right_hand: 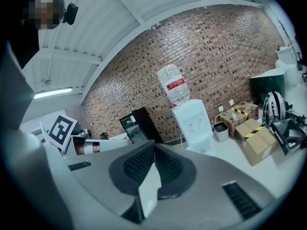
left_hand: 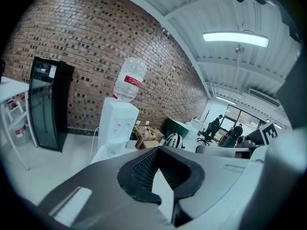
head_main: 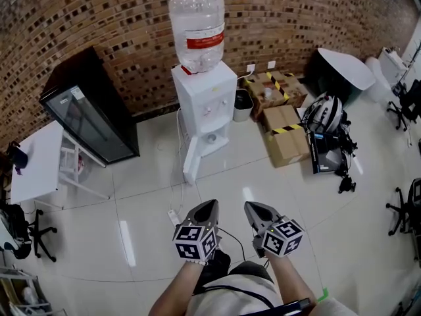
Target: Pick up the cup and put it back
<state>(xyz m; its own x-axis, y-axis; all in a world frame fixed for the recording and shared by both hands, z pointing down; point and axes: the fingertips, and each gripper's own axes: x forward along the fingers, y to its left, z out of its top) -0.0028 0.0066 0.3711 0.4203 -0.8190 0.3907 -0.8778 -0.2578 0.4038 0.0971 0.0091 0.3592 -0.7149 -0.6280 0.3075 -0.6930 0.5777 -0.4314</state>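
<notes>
I cannot make out a cup in any view. A white water dispenser (head_main: 204,104) with a clear bottle (head_main: 197,28) on top stands against the brick wall, well ahead of both grippers. It also shows in the left gripper view as the dispenser (left_hand: 116,126) and in the right gripper view as the dispenser (right_hand: 194,123). My left gripper (head_main: 208,205) and right gripper (head_main: 252,207) are held side by side over the tiled floor, pointing toward it. Both are shut, pads meeting at the tips, with nothing between them (left_hand: 158,150) (right_hand: 154,145).
A black glass-door fridge (head_main: 89,107) stands left of the dispenser, with a white table (head_main: 36,160) further left. To the right are a small bin (head_main: 243,104), cardboard boxes (head_main: 286,133) and a helmet (head_main: 325,114). A power strip (head_main: 174,214) with its cable lies on the floor.
</notes>
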